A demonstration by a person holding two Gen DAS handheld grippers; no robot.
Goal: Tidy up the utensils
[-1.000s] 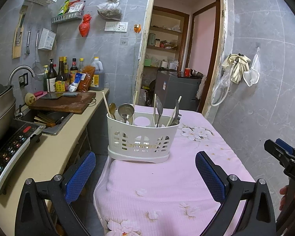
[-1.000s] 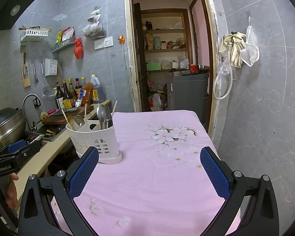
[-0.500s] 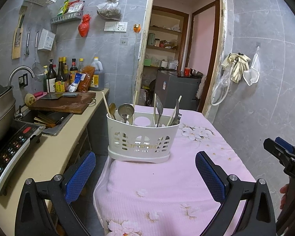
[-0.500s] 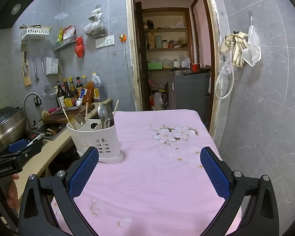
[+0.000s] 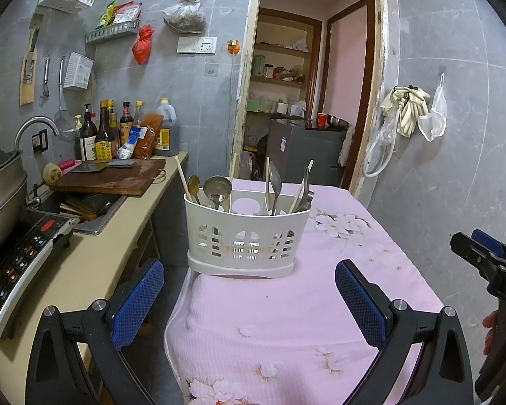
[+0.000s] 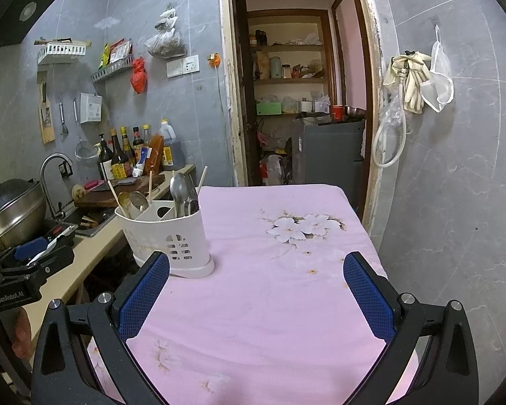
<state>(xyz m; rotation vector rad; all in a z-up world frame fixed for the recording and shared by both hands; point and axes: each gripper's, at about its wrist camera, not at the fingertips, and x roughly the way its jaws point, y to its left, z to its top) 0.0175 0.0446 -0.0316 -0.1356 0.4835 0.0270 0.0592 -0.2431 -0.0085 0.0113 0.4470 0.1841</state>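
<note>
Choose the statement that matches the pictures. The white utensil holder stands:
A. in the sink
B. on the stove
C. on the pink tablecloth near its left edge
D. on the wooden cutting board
C: the utensil holder sits on the pink tablecloth beside the counter, with spoons and chopsticks upright in it.

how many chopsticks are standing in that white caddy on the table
4 show. In the white caddy: one at its left end, one behind the ladle, one beside the big spoon, one leaning at the right end. Others may be hidden.
</note>
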